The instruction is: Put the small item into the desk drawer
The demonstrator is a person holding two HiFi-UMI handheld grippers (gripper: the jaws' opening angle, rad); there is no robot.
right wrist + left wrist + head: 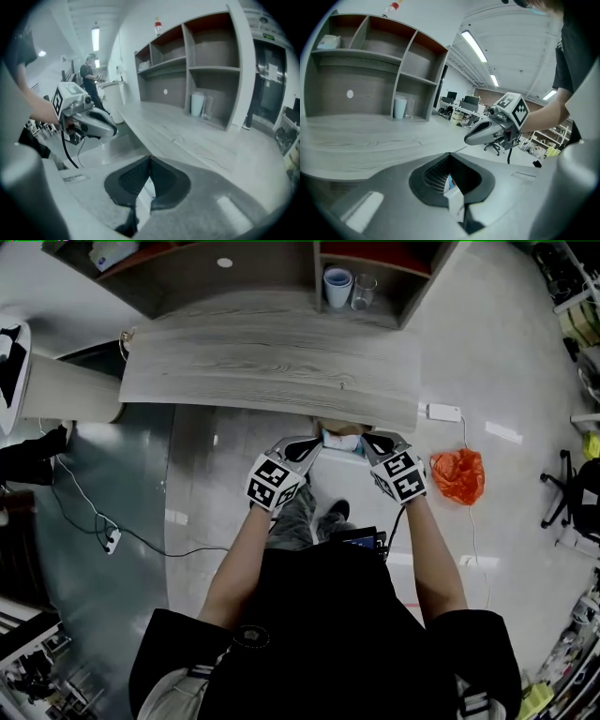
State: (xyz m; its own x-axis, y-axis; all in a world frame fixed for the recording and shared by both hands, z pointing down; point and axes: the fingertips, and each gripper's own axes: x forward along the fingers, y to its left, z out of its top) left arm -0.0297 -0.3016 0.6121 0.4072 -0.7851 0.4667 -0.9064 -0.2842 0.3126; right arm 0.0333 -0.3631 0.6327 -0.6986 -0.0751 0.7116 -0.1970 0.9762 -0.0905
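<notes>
**Small item at the tabletop's front edge, both claws closed**

Just under the front edge of the tabletop (272, 362) a brown part shows, seemingly the drawer (343, 428). The small item (343, 441), white and blue, lies against it. I cannot tell if it is fully inside. At the far side, the shelf unit (234, 282) holds a white cup (337, 285) and a clear glass (364, 292) side by side in one compartment on the right.

The person stands close to the front edge. To the right the floor (525, 381) is wide, and an orange bag (457, 474) lies there, well apart from the item.

The left claw (450, 155) and the right claw (150, 157) hang near the item, one on each side. Each has its pads together at the tips. In both gripper views a white strip with some blue shows in the slit behind the tips. Whether the pads press on it is not clear.
</notes>
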